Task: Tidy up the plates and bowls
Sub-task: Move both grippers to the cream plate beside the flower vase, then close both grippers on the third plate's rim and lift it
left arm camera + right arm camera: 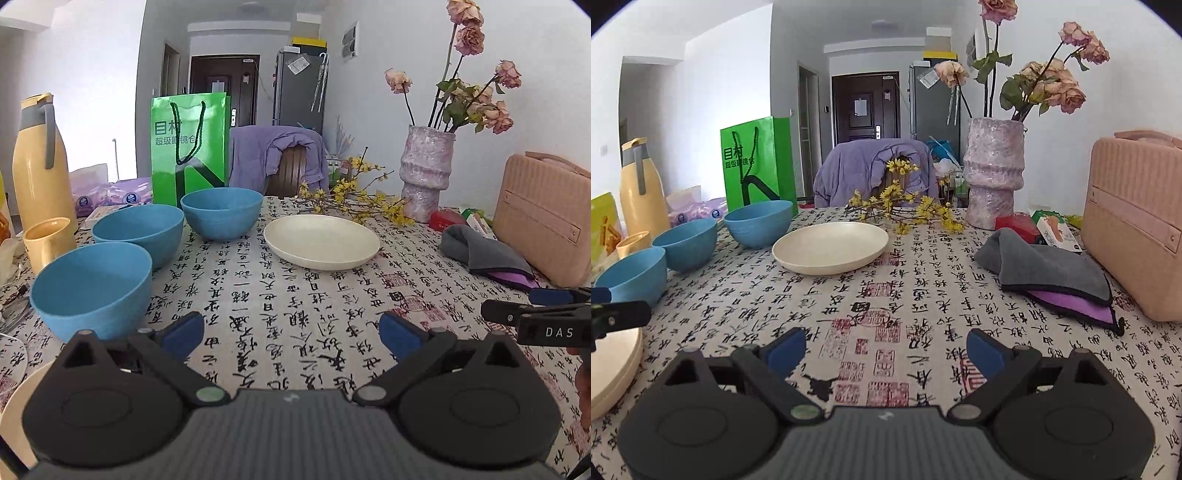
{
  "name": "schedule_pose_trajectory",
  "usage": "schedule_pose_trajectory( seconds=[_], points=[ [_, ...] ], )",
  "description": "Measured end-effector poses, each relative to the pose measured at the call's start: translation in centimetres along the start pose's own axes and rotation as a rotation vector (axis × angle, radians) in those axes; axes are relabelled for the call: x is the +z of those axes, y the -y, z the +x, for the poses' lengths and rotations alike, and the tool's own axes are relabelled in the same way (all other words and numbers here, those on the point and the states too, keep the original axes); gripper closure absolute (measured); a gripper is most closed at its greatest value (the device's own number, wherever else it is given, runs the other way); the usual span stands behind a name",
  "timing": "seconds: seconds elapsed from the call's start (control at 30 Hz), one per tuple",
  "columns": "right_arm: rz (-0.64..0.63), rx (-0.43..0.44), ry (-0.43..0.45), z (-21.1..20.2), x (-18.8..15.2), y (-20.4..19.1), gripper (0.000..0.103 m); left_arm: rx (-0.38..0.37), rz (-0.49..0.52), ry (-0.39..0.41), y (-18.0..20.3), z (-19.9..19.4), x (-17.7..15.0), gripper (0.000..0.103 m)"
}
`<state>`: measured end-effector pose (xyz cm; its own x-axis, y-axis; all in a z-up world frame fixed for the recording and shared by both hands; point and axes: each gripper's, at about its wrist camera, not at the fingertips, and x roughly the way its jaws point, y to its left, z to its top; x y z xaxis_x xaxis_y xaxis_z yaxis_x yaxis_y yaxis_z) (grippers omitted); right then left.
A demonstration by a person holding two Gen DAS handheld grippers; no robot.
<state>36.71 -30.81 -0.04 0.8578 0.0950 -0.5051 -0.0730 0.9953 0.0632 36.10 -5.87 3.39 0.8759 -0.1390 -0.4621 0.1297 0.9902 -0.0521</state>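
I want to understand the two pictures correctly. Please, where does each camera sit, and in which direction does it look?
Left wrist: sits on the left claw, low over the table, facing three blue bowls and the cream plate; its open fingers show, the right claw at its right edge.
Right wrist: sits on the right claw, facing the same way, further right; open fingers show.
Shared: bowls, plate, vase, green bag.

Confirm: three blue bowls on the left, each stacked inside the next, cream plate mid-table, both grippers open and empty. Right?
Not quite. The three blue bowls are not nested; the left wrist view shows them standing separately in a row. The rest holds: cream plate mid-table, left gripper and right gripper open and empty.
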Motion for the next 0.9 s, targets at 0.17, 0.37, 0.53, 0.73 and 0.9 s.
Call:
schedule_pose_trajectory(
  seconds=[0.17,0.37,0.53,0.73,0.9],
  points=[
    [0.035,0.017,-0.041,4.3,2.6,1.3,0.009,-0.014,-0.017,-0.045,-0.3,4.4,2.8,0.0],
    [0.079,0.063,-0.069,9.5,6.2,2.6,0.009,-0.02,-0.025,-0.112,-1.1,10.4,6.1,0.004],
    [0.104,0.089,-0.082,15.2,9.4,3.1,0.011,-0.012,-0.081,-0.182,-2.1,16.8,8.4,0.022],
    [0.118,0.079,-0.142,23.0,11.2,2.7,0.02,0.043,-0.048,-0.211,-1.9,23.9,9.4,0.04],
    [0.168,0.078,-0.184,27.8,10.9,2.9,0.057,0.079,-0.042,-0.212,-1.8,27.4,9.4,0.055]
  ],
)
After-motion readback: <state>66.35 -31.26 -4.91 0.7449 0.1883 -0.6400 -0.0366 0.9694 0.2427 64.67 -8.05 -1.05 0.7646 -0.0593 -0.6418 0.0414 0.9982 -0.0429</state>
